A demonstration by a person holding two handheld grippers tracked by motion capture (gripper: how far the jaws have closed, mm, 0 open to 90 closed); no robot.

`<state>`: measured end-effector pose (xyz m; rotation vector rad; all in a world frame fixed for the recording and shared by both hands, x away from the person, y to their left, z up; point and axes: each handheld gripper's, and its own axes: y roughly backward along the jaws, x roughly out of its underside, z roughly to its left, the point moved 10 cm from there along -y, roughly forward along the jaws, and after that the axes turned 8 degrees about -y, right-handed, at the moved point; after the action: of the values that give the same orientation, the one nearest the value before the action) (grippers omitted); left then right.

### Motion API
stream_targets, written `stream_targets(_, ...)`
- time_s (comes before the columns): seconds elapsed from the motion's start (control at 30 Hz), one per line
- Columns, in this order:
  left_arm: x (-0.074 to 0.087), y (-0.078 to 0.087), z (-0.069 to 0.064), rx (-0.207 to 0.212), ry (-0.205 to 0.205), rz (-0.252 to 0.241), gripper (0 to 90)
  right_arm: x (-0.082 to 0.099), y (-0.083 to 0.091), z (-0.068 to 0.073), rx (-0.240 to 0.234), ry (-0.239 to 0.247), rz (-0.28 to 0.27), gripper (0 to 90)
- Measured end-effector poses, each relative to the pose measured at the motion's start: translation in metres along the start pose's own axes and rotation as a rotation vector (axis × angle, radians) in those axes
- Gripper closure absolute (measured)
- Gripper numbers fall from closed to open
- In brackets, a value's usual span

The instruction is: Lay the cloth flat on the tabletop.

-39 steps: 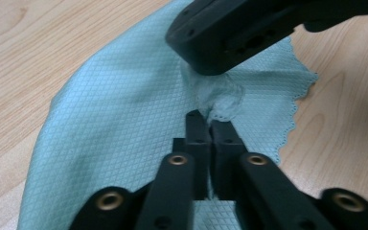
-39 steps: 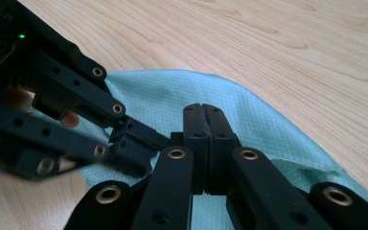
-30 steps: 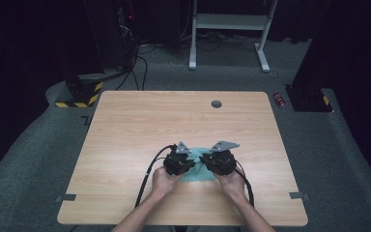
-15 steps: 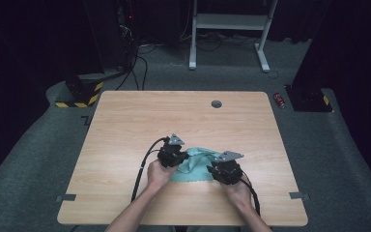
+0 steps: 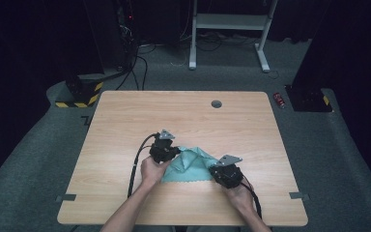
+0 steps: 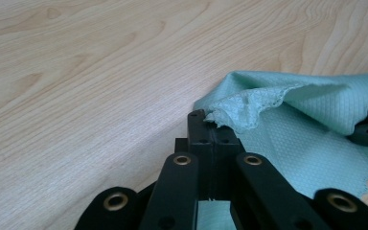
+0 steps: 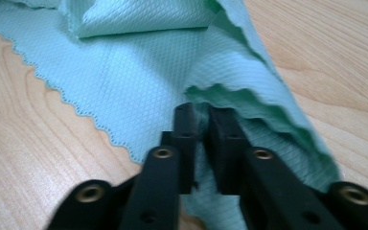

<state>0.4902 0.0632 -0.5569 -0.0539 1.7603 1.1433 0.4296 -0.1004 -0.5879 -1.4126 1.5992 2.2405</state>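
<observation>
Our left gripper (image 6: 212, 125) pinches the scalloped edge of the teal waffle-weave cloth (image 5: 189, 164), which lies rumpled near the front of the pale wooden table (image 5: 125, 121). Our right gripper (image 7: 206, 115) has just been closing on the cloth's right hem; that thin bite could slip if we pull. Earlier the grippers sat together; now they're apart.

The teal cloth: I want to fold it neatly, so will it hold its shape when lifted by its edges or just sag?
The teal cloth looks thin and floppy: it drapes in soft folds between the left tongs and the right tongs, so it will probably sag. Its zigzag-cut edge curls where it is pinched, which suggests little stiffness. It seems light and unlikely to slip.
</observation>
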Motion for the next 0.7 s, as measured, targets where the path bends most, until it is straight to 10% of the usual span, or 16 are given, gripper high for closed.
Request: stream_targets(0.7,0.02,0.008,0.048,-0.127,0.102,0.046,90.0,0.0,0.004,-0.002,-0.004,0.011,-0.003,90.0)
